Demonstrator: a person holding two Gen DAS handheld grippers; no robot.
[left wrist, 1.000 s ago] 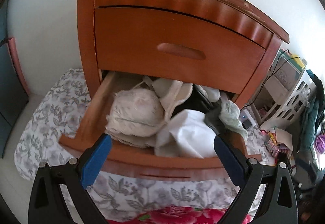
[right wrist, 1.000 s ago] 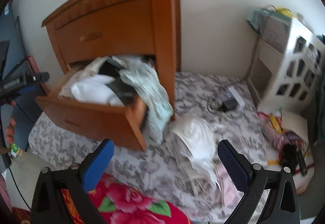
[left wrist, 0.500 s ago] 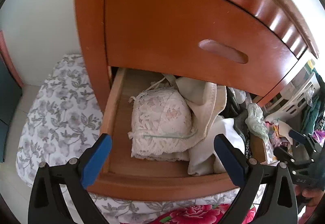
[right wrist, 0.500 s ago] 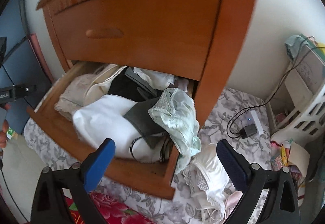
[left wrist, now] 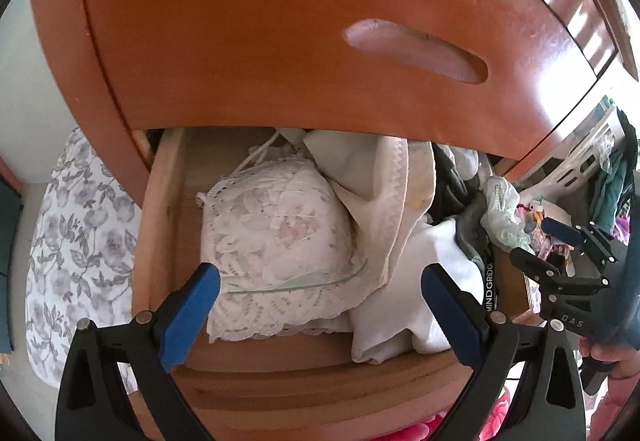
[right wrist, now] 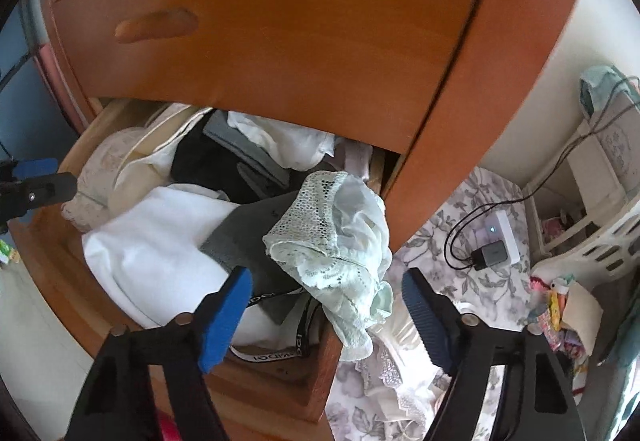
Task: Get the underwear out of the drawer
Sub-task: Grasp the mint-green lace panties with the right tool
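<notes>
Underwear: mint lace pair (right wrist: pixel 340 241) hung over drawer (right wrist: pixel 276 373) corner, centre frame, directly between right gripper (right wrist: pixel 326 305) fingers. Both grippers wide, empty; left gripper (left wrist: pixel 320 289) faced lace bra (left wrist: pixel 276 237).

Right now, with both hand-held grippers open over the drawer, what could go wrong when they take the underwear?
1. The pale green lace underwear hangs over the drawer's corner; a shallow pinch by the right hand-held gripper may let it slide to the floor.
2. The lace bra lies against a cream garment; the left hand-held gripper may lift both.
3. Fingers may bump the closed upper drawer front.
</notes>
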